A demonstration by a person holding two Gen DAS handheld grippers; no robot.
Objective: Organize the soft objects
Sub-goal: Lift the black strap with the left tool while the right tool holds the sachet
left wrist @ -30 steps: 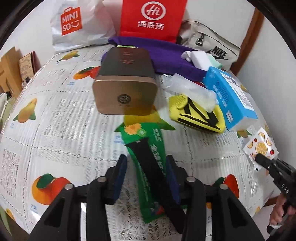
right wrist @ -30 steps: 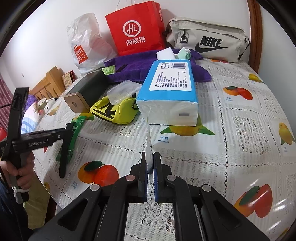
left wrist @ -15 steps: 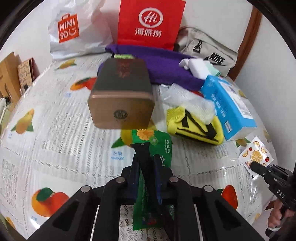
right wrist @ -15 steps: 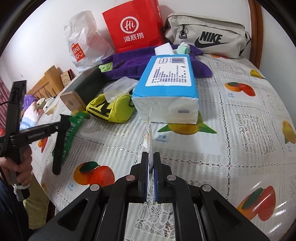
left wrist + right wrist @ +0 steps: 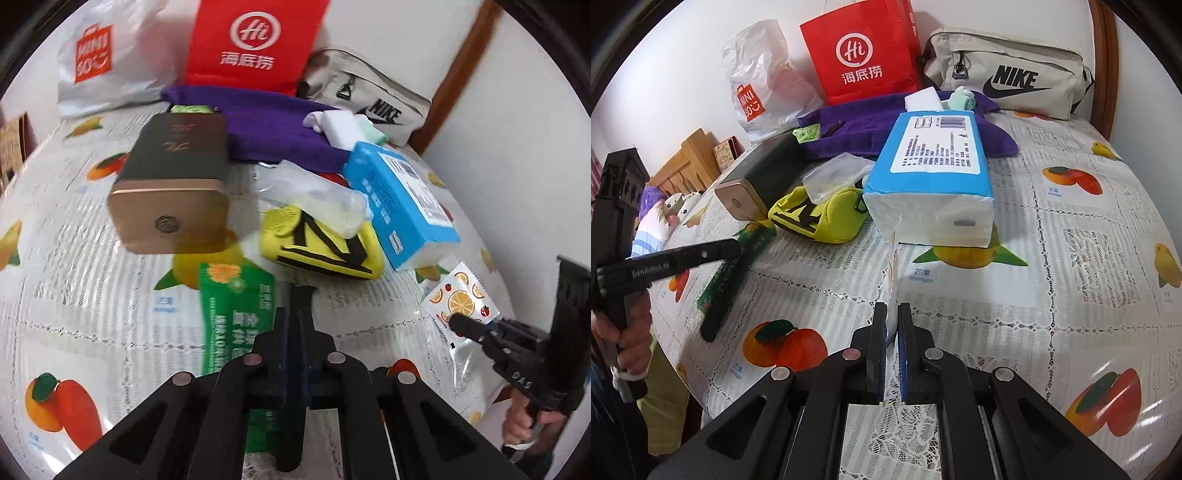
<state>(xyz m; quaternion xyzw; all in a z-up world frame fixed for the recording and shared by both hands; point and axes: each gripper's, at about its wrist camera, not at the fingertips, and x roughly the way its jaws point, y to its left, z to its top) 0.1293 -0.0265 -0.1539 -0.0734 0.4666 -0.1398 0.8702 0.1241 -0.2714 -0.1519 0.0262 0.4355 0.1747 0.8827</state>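
My left gripper [image 5: 293, 314] is shut on a long green packet [image 5: 236, 325] that lies on the fruit-print tablecloth; it also shows in the right wrist view [image 5: 735, 266]. My right gripper [image 5: 892, 314] is shut on a small white sachet with orange-slice print [image 5: 461, 302], held on edge a little above the cloth; in the right wrist view the sachet [image 5: 893, 266] shows edge-on. A yellow pouch [image 5: 321, 247] with a clear plastic bag [image 5: 317, 195] on it lies beyond, beside a blue tissue pack [image 5: 934, 177].
A dark tin with a gold end [image 5: 173, 184] lies at the left. A purple towel [image 5: 277, 125], white sponge [image 5: 340, 125], red paper bag [image 5: 255, 40], white Miniso bag [image 5: 103, 55] and Nike bag [image 5: 1008, 81] are at the back. The table edge [image 5: 679, 369] is at the left.
My left gripper closed on the green packet and has shifted it leftward. My right gripper lifted the sachet and moved slightly forward.
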